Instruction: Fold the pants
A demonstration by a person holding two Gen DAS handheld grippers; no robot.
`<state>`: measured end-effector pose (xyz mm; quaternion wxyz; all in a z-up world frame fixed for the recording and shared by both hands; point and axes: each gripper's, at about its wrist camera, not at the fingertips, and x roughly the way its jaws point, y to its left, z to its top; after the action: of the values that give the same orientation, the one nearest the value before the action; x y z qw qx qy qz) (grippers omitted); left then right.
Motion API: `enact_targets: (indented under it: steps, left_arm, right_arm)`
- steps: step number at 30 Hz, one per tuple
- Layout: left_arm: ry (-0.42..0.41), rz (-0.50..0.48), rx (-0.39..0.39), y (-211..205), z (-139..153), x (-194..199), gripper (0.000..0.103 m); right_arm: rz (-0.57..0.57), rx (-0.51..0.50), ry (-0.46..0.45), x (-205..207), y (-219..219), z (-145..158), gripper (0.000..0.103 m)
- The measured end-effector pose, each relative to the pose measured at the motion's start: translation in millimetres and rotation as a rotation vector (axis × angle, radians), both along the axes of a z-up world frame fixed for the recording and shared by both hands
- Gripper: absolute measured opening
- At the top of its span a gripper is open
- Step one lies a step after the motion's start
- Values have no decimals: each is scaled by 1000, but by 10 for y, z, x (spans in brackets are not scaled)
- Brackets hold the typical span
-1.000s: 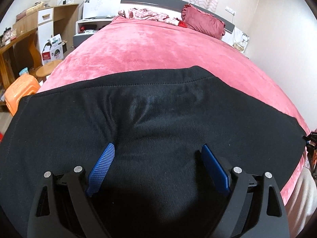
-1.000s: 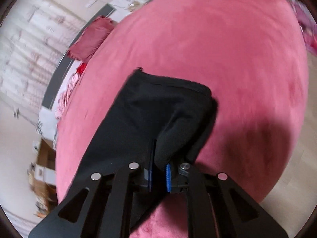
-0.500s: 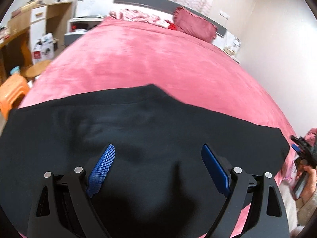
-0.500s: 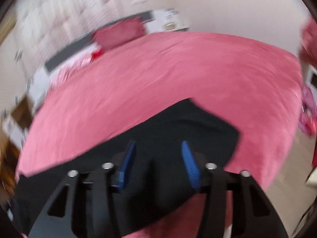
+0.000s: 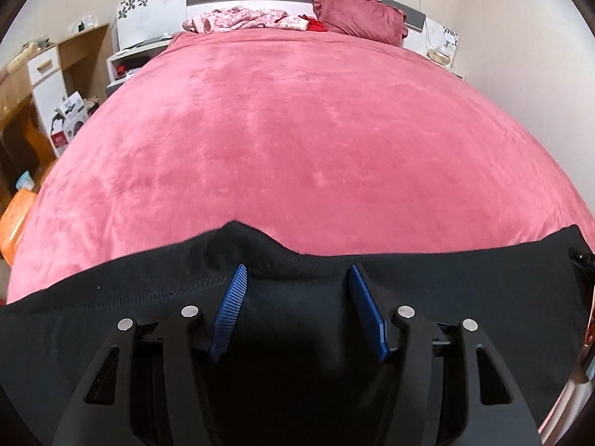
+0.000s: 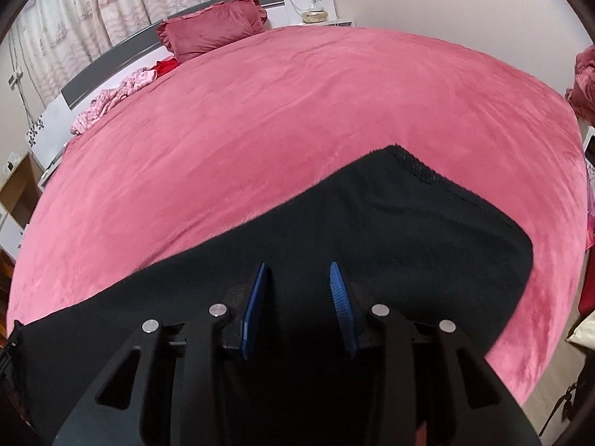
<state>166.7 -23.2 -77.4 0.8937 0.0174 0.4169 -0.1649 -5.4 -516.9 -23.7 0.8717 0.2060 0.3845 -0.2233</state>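
The black pants lie flat along the near edge of the pink bed. My left gripper is open and empty, its blue fingers over the pants' far edge. In the right wrist view the pants end in a hemmed corner to the right. My right gripper is open and empty above the cloth.
A red pillow and crumpled pink clothes lie at the headboard. A wooden desk with a box and an orange stool stand at the left. A nightstand stands beyond the bed.
My right gripper has opened and let go of the pants' end, which now lies flat. Both grippers have drawn back toward the near edge of the bed.
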Motion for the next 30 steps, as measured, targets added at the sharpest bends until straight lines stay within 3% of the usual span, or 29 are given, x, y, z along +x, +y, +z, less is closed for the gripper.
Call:
enact_targets:
  steps: [6,10,13,18,22,24,28,30]
  left_arm:
    - [-49,-15,-38,38,-73,-25,59]
    - [-54,-33,-43,15,-75,-59,66]
    - [-49,-57,-43,19,-67,-173,72]
    - [-35,-88,-9,56,-102,-437,82]
    - [-77,-99,27,77,-117,-717,82]
    - [-61,-85,20,101,-79,-724,82]
    - [13,4,-109,209,43,-481,82]
    - [32,110,-176,309,129,-266,82]
  right_arm:
    - [-13,-35,-58,-31,-27,-119,36]
    - [-32,-16,-95,-91,-41,-92,36]
    - [-112,44,-169,-317,-138,-60,36]
    - [-270,46,-212,-610,-243,53,38]
    - [-334,12,-268,-865,-177,221,59]
    - [-331,27,-288,-945,-145,259,59]
    - [-318,97,-228,-884,-202,174,60]
    - [-311,115,-193,-839,-210,128,63]
